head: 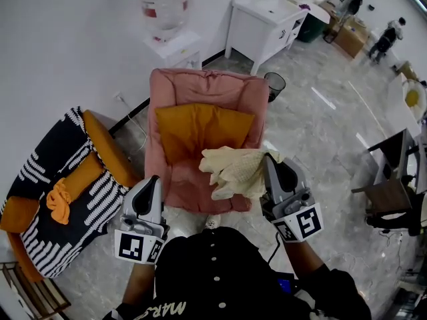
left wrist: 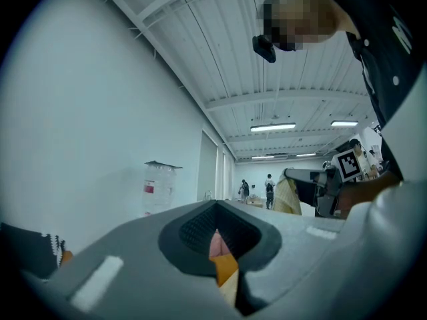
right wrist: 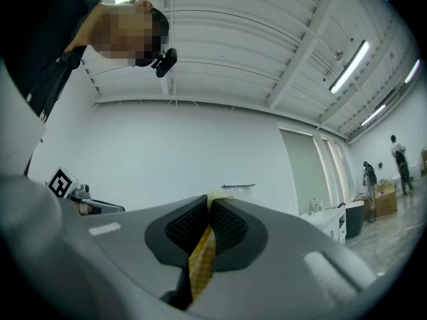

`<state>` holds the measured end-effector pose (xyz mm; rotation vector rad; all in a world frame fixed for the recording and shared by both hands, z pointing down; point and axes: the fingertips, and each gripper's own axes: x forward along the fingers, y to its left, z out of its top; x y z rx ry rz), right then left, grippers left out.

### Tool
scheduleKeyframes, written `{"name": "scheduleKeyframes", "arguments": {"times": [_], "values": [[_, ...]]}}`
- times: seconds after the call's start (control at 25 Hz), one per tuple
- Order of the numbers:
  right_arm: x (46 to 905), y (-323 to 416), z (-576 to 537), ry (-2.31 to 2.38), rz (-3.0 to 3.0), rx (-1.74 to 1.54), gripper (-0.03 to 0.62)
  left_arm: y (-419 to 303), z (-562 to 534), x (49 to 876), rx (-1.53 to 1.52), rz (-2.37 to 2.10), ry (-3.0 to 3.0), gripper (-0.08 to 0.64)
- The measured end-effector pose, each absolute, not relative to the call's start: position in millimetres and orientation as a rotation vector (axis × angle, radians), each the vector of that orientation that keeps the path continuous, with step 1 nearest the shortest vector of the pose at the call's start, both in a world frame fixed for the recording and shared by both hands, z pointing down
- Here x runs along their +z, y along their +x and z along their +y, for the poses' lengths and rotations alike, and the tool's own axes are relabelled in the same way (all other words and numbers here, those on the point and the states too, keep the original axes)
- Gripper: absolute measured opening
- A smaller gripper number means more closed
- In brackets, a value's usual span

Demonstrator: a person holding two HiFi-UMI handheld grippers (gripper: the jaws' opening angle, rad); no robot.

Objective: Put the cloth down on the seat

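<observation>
Item: cloth, cream, bunched. One edge is pinched between the closed jaws of the right gripper; the rest hangs left of and below its tips, above the seat of the pink armchair. It is held by an edge, presumably so it can be carried over and released onto the seat; it is not yet laid down. Left gripper: jaws together, nothing between them, well to the left of the right one, over the seat's front corner; likely kept free to spread the cloth. Ahead of both tools: orange cushion, leaning on the chair back. Containers: dark mesh wastebasket ahead-right of the right gripper, contents not discernible; water bottle farther ahead, fill level unclear.
</observation>
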<state>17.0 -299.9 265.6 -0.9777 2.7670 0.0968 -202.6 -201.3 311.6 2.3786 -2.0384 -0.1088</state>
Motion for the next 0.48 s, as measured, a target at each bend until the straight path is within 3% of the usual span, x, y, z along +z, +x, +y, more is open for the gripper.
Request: {"name": "scheduleKeyframes", "arguments": {"times": [0.48], "values": [[279.8, 0.3, -339.1, -0.987, 2.811, 0.059, 0.032, -208.4, -237.4, 319.4, -0.101, -2.000, 2.368, 0.002]]}}
